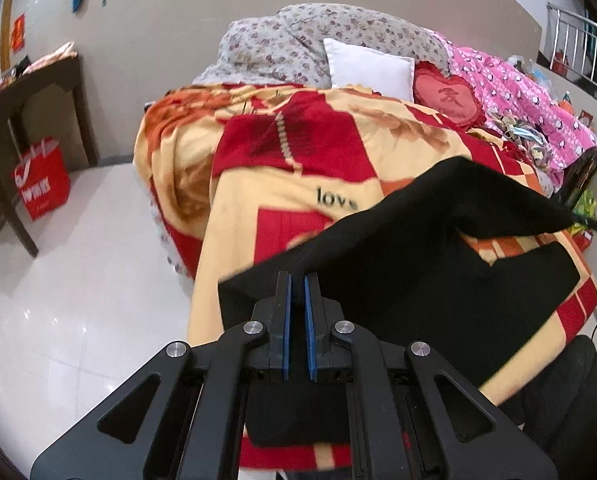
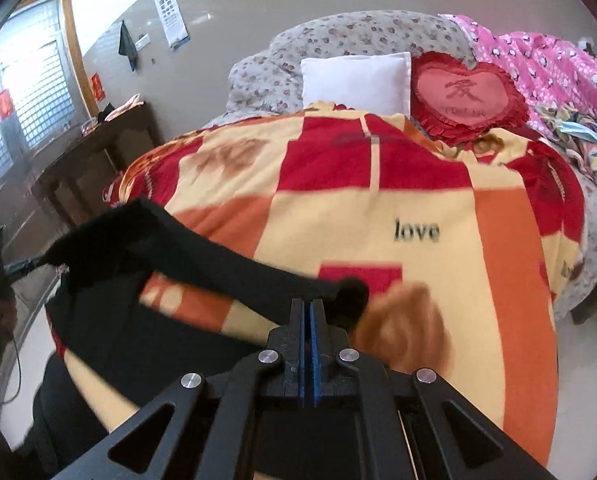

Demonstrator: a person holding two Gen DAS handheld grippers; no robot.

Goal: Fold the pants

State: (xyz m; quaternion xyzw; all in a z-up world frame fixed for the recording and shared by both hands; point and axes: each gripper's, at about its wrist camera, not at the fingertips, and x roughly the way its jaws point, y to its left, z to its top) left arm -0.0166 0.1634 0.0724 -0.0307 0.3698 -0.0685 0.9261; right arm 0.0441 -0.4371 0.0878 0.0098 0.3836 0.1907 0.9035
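The black pants [image 1: 398, 264] lie partly lifted over a red, yellow and orange blanket [image 1: 282, 200] on the bed, stretched between the two tools. In the left wrist view, the left hand-held gripper [image 1: 298, 280] has its blue pads [image 1: 285, 320] drawn almost together, clamped on a near edge of the pants; black cloth hangs below the pads and spreads ahead and to the right of them. In the right wrist view, the right hand-held gripper [image 2: 307, 304] has its pads pressed together on a thin edge of the pants [image 2: 202, 264], with a bunched black end just right of the tips and the fabric running off to the left. Beyond both grippers sit a white pillow [image 2: 356, 80] and a red heart cushion [image 2: 468, 94].
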